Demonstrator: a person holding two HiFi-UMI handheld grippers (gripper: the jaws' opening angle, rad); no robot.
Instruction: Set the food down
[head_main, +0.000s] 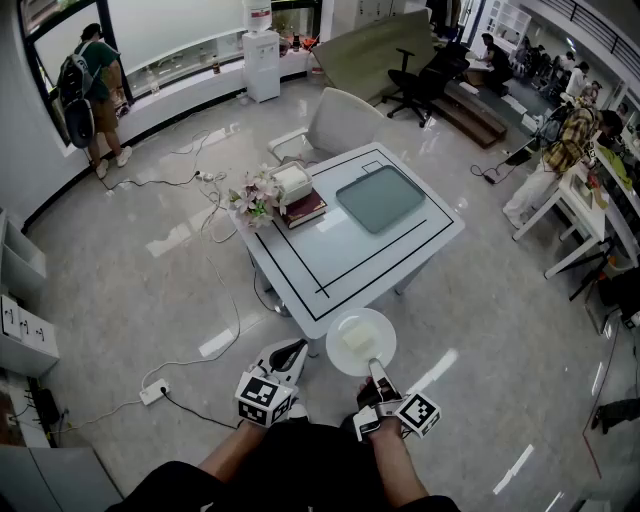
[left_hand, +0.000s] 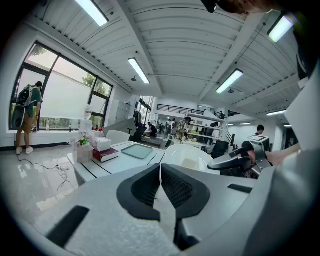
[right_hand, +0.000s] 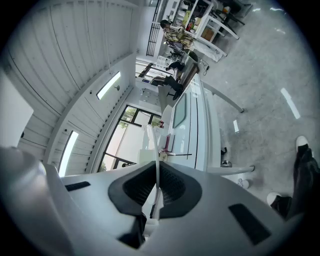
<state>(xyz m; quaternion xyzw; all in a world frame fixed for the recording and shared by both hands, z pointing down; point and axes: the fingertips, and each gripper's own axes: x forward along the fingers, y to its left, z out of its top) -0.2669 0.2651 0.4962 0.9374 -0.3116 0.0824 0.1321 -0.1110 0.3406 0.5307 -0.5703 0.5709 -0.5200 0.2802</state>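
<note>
While right tongs (head_main: 374, 368) pinch rim of plate (head_main: 333, 346) bearing food (head_main: 357, 340) beside table (head_main: 300, 272), left tongs (head_main: 294, 350) closed, empty.

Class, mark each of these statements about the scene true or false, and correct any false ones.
1. The right gripper grips the white plate by its rim. True.
2. The food lies on the grey-green tray. False: the tray is bare and the food lies on the plate.
3. The left gripper has its jaws together with nothing between them. True.
4. In the head view, the flowers stand to the right of the tray. False: they stand to its left, beside the stacked books.
</note>
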